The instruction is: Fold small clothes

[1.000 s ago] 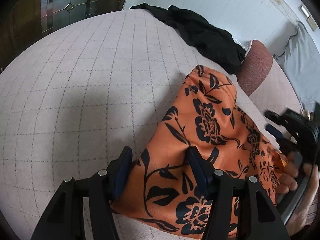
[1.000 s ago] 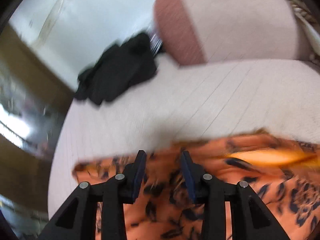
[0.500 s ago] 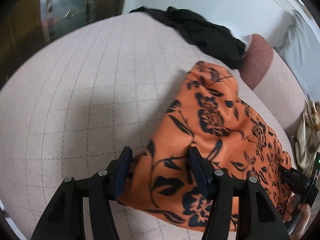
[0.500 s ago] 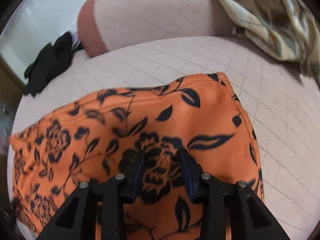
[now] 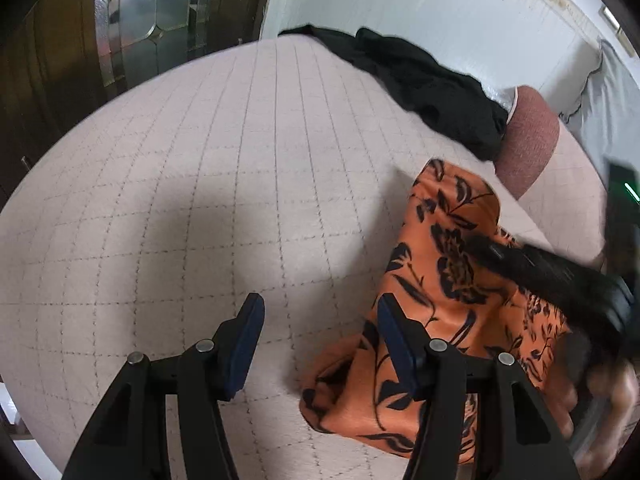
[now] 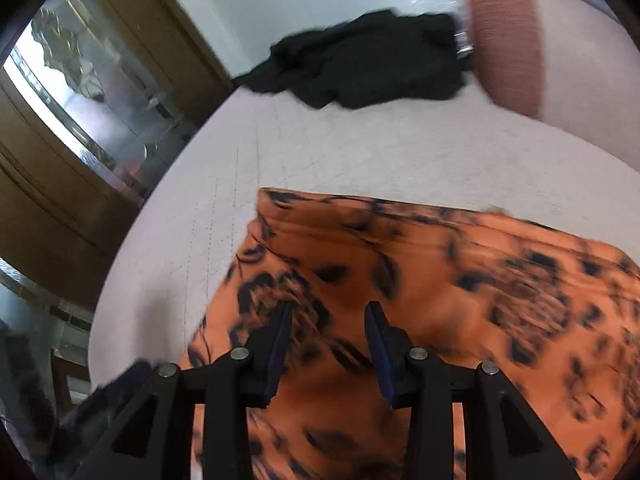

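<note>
Left wrist view: left tool point(image 5: 320, 316) open, empty, over quilted pale bed point(image 5: 200, 208); orange floral garment point(image 5: 452, 280) just beside. Right tool point(image 6: 328, 322) open above garment point(image 6: 440, 280). Black clothes point(image 5: 420, 80) beyond garment, by white wall point(image 5: 400, 0).

Both grippers have black angular frames, silver round screws and dark blue pads point(image 5: 244, 344) lining the jaws.

The orange floral garment point(image 5: 452, 292) is soft matt cloth, smooth-woven. The bed cover point(image 5: 200, 200) beneath is pale quilted fabric, stitched in a grid. The black clothing point(image 5: 432, 84) looks dull and limp. The bolster end point(image 5: 528, 136) is coarse ribbed cloth. The left tool point(image 5: 320, 344) is matt black plastic with metal rivets.
</note>
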Available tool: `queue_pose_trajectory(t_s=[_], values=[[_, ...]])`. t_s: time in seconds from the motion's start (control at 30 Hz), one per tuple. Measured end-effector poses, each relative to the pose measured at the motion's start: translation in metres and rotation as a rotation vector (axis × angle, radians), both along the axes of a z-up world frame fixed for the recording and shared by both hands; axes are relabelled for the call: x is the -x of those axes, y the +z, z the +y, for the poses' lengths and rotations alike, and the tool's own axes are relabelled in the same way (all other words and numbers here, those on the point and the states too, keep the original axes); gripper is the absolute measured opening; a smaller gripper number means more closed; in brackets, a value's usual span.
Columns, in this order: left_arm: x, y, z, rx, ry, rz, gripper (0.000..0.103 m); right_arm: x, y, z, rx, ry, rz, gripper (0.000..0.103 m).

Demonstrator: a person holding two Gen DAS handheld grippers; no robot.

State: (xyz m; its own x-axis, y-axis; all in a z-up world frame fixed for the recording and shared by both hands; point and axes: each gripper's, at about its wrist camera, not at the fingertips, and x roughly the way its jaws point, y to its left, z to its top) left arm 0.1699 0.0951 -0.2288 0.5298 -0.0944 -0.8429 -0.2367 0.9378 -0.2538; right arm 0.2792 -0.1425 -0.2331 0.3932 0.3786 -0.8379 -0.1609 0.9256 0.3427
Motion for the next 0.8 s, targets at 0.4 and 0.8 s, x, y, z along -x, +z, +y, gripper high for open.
queue_pose_trajectory(t_s=[0.4,0.8], values=[[-0.004,0.009,-0.018,-0.123,-0.075,-0.041,0.060,-0.033,0.002,-0.013,0.041,-0.182,-0.046,0.041],[0.011,0.025,-0.044,-0.232,-0.121,-0.134,0.060,0.131,0.041,-0.109,0.174,-0.247,-0.091,0.041]])
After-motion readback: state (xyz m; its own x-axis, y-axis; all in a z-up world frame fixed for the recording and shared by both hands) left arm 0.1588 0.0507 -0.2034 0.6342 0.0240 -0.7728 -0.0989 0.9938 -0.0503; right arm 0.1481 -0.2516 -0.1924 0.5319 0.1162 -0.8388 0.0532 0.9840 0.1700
